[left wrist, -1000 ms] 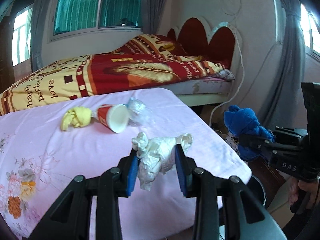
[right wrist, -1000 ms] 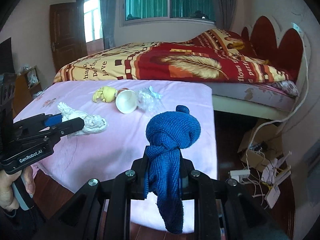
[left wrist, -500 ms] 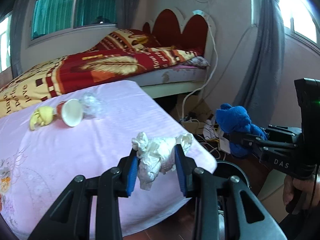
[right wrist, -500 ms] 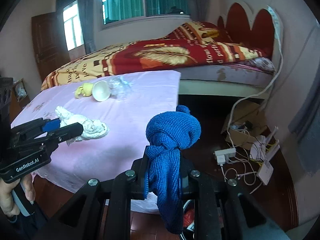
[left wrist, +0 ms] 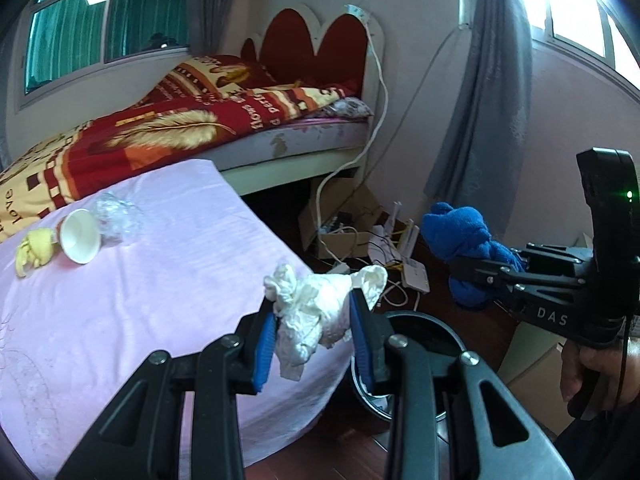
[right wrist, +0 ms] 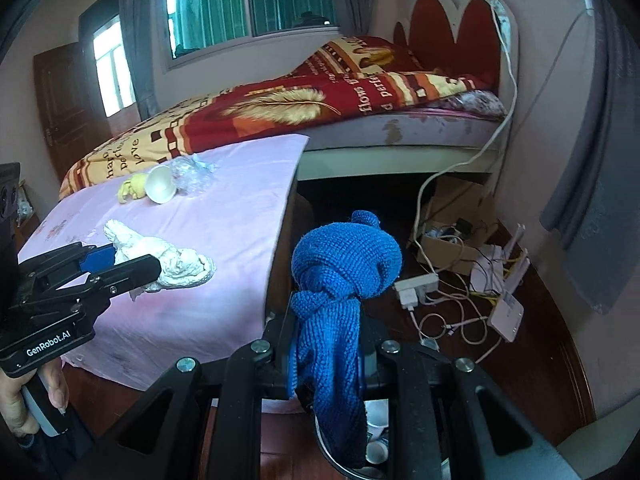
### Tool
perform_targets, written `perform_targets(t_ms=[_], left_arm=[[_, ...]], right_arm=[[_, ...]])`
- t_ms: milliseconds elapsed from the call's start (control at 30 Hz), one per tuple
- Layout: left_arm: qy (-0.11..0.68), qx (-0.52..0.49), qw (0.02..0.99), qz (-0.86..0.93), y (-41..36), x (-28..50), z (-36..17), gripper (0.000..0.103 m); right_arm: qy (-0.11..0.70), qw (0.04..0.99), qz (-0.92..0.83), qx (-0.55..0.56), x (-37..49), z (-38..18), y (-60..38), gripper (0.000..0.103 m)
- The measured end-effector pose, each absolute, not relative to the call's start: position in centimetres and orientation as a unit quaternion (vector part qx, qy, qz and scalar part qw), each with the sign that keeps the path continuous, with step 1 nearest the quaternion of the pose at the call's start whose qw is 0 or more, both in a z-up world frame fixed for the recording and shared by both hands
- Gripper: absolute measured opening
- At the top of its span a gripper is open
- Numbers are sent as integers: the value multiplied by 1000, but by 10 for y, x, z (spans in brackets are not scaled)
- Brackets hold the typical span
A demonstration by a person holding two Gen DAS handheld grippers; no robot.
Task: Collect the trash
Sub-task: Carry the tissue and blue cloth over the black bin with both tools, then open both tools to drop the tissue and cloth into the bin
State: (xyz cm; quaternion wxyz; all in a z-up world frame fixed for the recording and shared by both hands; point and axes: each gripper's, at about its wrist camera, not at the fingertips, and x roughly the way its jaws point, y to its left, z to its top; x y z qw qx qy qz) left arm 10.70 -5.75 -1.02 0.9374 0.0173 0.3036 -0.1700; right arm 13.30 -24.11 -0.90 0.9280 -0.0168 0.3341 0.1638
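The left tool (left wrist: 312, 316) is clamped on a crumpled white tissue (left wrist: 316, 304), held past the edge of the pink counter (left wrist: 140, 300). The right tool (right wrist: 326, 354) is clamped on a knotted blue cloth (right wrist: 344, 272), above a round bin (left wrist: 424, 332) on the floor. A paper cup (left wrist: 80, 240) lies on the counter.

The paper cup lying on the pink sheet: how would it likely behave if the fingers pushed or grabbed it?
The paper cup lies on its side, so a push would probably roll it in a curve. It looks thin-walled and light, so a firm grip would likely crush it.
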Motion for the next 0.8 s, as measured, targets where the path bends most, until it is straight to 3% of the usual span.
perform_targets(t_ms=[800], left_arm=[[402, 25, 881, -250, -150, 116, -96, 36]], right_arm=[[431, 895, 115, -17, 118, -104, -334, 22]])
